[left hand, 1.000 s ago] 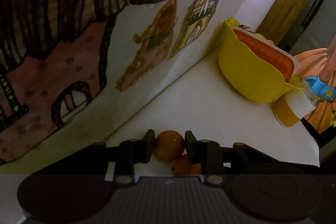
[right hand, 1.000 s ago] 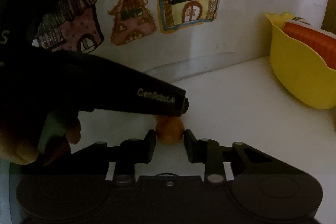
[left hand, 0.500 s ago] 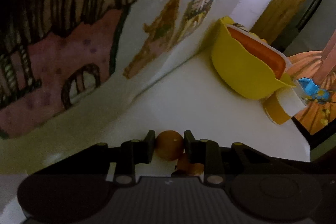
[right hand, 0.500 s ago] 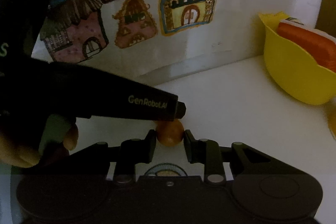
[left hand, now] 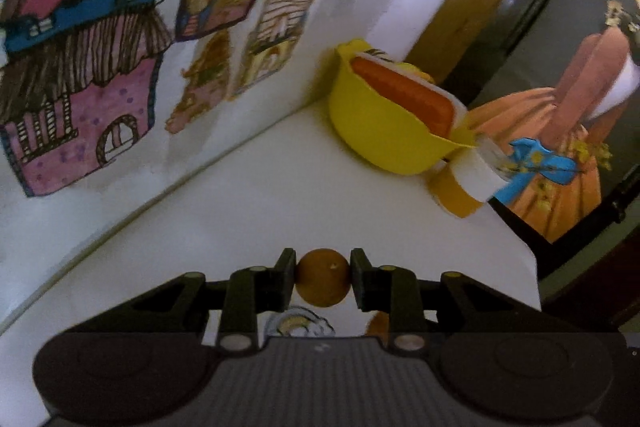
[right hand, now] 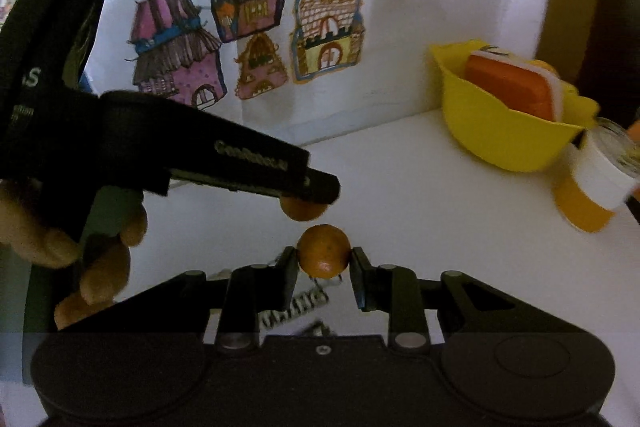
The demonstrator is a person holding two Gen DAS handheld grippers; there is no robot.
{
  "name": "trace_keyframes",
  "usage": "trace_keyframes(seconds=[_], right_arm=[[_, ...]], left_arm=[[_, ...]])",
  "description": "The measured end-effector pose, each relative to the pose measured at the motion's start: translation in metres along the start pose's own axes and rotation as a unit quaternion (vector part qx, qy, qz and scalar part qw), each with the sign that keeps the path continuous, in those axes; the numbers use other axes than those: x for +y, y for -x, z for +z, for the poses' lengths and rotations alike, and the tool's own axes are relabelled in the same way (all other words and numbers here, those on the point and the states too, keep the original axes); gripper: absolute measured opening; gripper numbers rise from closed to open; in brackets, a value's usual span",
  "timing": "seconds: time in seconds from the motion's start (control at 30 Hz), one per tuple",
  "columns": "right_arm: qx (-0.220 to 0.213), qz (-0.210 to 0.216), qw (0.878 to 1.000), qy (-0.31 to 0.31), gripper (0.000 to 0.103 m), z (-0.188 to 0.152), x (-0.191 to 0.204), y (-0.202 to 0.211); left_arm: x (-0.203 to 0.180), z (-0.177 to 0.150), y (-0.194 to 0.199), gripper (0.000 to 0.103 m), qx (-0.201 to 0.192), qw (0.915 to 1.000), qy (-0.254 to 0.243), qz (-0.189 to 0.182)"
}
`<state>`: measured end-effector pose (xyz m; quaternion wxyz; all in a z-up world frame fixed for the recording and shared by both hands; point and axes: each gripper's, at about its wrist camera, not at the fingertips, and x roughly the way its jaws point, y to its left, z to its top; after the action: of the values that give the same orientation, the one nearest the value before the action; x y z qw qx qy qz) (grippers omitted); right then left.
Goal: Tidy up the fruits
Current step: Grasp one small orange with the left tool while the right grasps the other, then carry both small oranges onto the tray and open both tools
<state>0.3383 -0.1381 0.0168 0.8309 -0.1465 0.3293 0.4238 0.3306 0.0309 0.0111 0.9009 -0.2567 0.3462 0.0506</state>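
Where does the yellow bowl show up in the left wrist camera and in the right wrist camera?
Left wrist view: yellow bowl right of centre, upper half, against the wall.
Right wrist view: yellow bowl far right, mid-height.
Shared landmark: the orange jar with a white lid lying beside the bowl.

Two small round orange fruits are both held up off the white tabletop (right hand: 420, 195). One orange (left hand: 322, 277), dull-skinned with a tiny pale speck, sits pinched between the left gripper (left hand: 323, 279) fingers; the other orange (right hand: 324, 255) is clamped in the right gripper (right hand: 324, 259), just below and in front of the first. The yellow bowl (right hand: 496, 135) stands well apart by the wall.
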Motion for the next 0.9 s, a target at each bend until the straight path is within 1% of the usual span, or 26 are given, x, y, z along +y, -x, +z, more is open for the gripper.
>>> trace_keyframes(seconds=[0.3, 0.5, 0.63, 0.9], right_arm=[[-0.034, -0.035, 0.998, -0.039, 0.030, -0.044, -0.007, 0.066], [-0.058, -0.064, 0.993, -0.078, 0.030, -0.079, -0.010, 0.110], [-0.069, -0.086, 0.989, -0.102, 0.030, -0.106, -0.012, 0.140], [-0.067, -0.121, 0.981, -0.137, 0.030, -0.160, -0.005, 0.186]], left_arm=[[-0.029, -0.029, 0.037, 0.031, 0.002, 0.9990, -0.035, -0.027], [-0.048, -0.057, 0.062, 0.031, 0.011, 0.9970, -0.052, -0.057], [-0.064, -0.079, 0.078, 0.031, 0.009, 0.9941, -0.070, -0.083], [-0.090, -0.131, 0.108, 0.031, 0.016, 0.9852, -0.108, -0.132]])
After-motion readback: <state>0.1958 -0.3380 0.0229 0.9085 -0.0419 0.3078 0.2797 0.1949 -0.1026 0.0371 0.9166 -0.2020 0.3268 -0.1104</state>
